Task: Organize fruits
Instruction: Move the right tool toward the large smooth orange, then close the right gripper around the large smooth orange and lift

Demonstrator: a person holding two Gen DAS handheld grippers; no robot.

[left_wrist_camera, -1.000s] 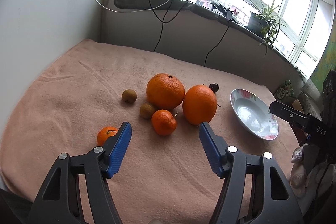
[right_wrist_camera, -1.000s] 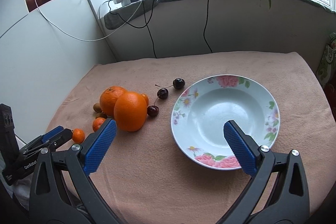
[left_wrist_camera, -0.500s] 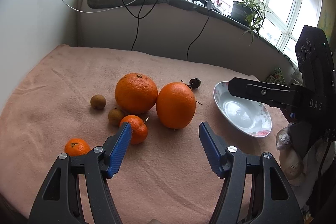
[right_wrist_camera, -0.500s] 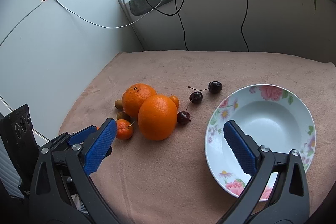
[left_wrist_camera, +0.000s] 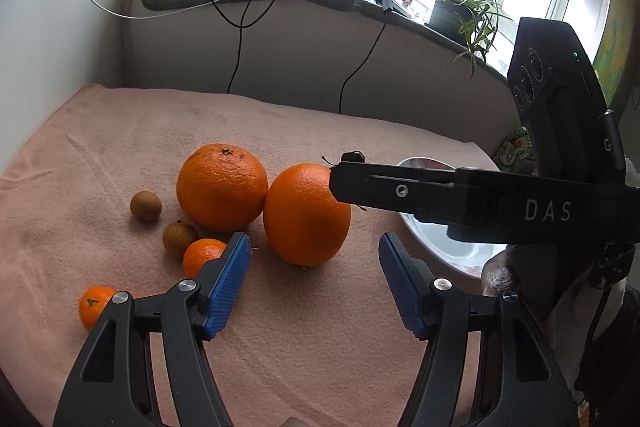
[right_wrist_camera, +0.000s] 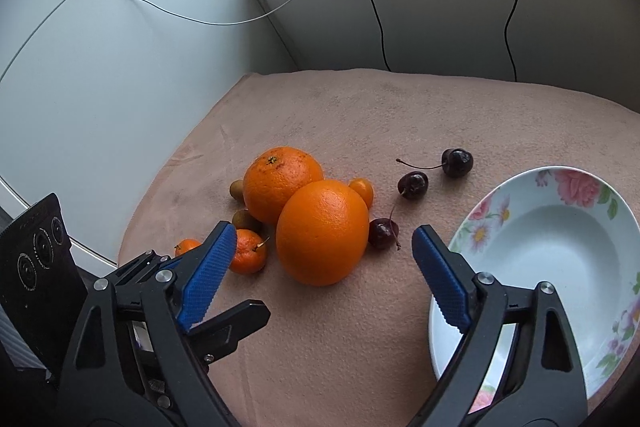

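Observation:
Two big oranges touch on the pink cloth: the near one [right_wrist_camera: 320,219] and the rear one [right_wrist_camera: 282,183]. Around them lie two mandarins [right_wrist_camera: 248,251], two brown longans [right_wrist_camera: 244,219], a kumquat [right_wrist_camera: 362,189] and three cherries [right_wrist_camera: 413,183]. A floral bowl [right_wrist_camera: 552,247] stands empty at the right. My right gripper [right_wrist_camera: 323,239] faces the near orange with its jaws closing; the pads do not touch it. My left gripper [left_wrist_camera: 314,279] is open just short of the same orange [left_wrist_camera: 306,215], with nothing held. The right gripper's finger [left_wrist_camera: 400,191] crosses the left wrist view.
A white wall [right_wrist_camera: 100,87] borders the cloth on the left and a low sill wall with hanging cables [right_wrist_camera: 376,7] closes the back. A potted plant [left_wrist_camera: 460,7] stands on the sill. Bare cloth [right_wrist_camera: 340,347] lies in front of the fruit.
Both grippers came closer to the fruit pile. The right gripper swung left from over the bowl to face the near orange, and its jaws narrowed. Its finger now reaches across the left wrist view.

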